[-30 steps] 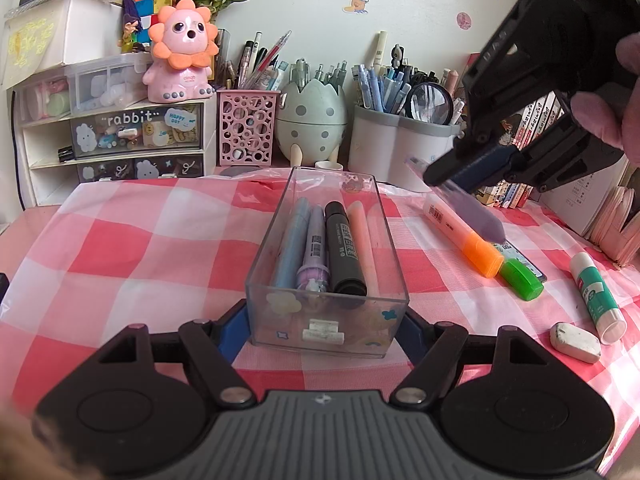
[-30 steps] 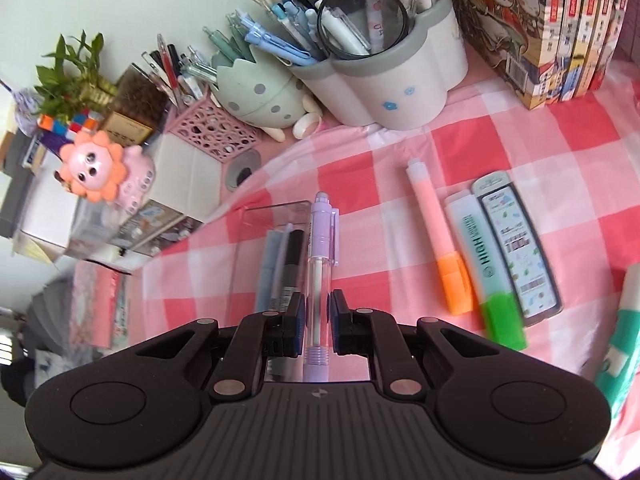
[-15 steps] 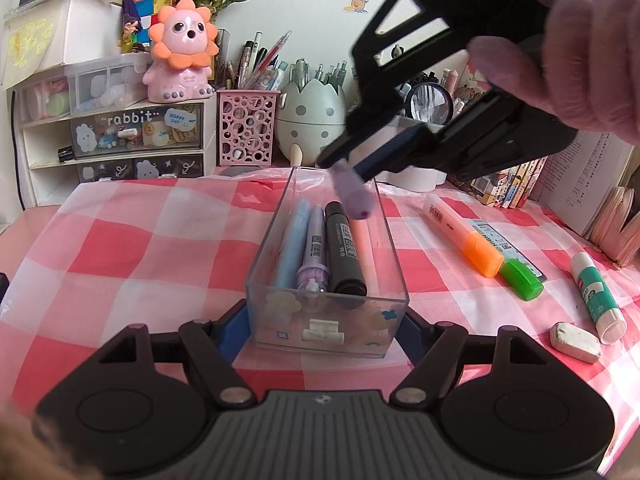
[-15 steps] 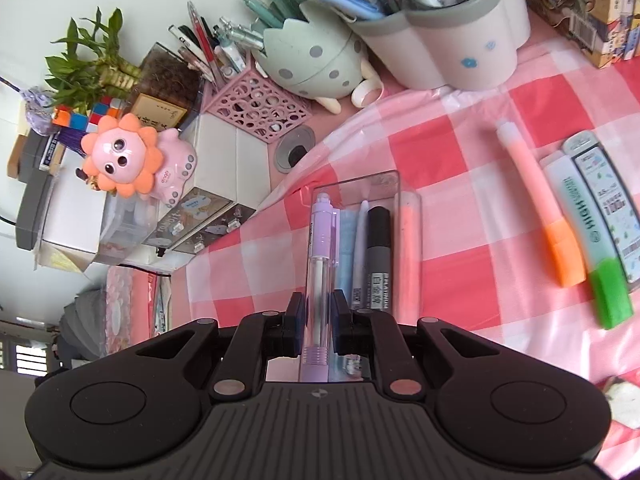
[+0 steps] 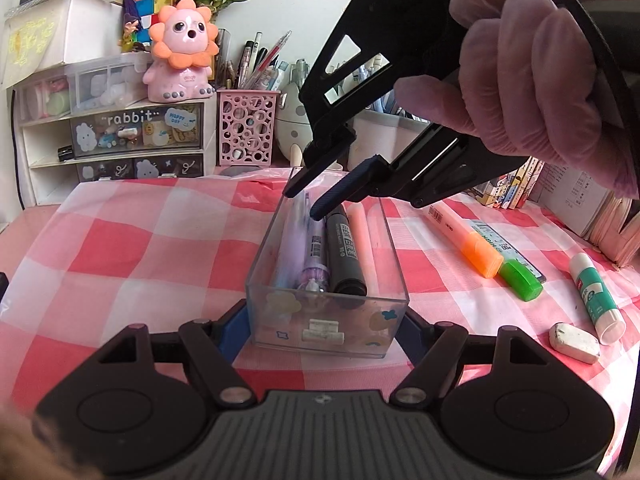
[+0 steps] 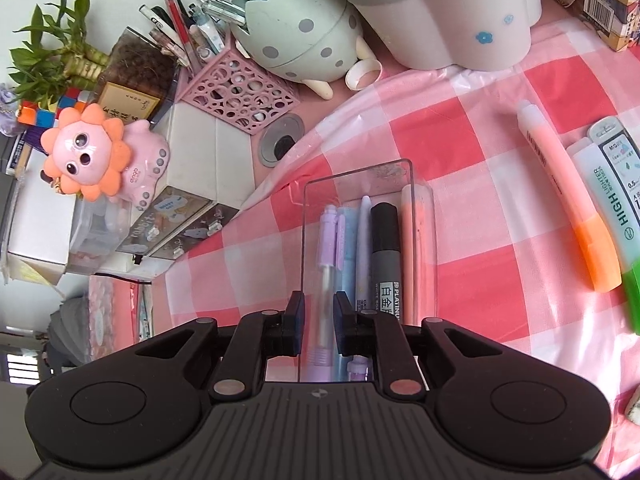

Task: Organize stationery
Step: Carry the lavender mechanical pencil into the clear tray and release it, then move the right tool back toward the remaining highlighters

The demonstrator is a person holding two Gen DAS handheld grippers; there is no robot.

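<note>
We see the lilac mechanical pencil (image 6: 329, 280), with its clear barrel and pale purple clip end, lying lengthwise in the clear plastic box (image 5: 328, 322) at the left side, beside a light blue pen (image 6: 347, 248), a black marker (image 6: 386, 264) and a peach highlighter (image 6: 416, 248). The box sits on the pink checked tablecloth (image 5: 140, 256) with bare cloth on its left; on its right lie an orange highlighter (image 5: 466, 240), a green highlighter (image 5: 518, 276), a glue stick (image 5: 596, 296) and an eraser (image 5: 574, 342), all well apart from the box wall. Our left gripper (image 5: 322, 320) is clamped on the near end of the box, a finger against each side. Our right gripper (image 6: 318, 320), held in a gloved hand (image 5: 532, 80), tilts steeply down over the far half of the box; its jaws are opening, the pencil lies between them, and the pads stand clear of the barrel.
</note>
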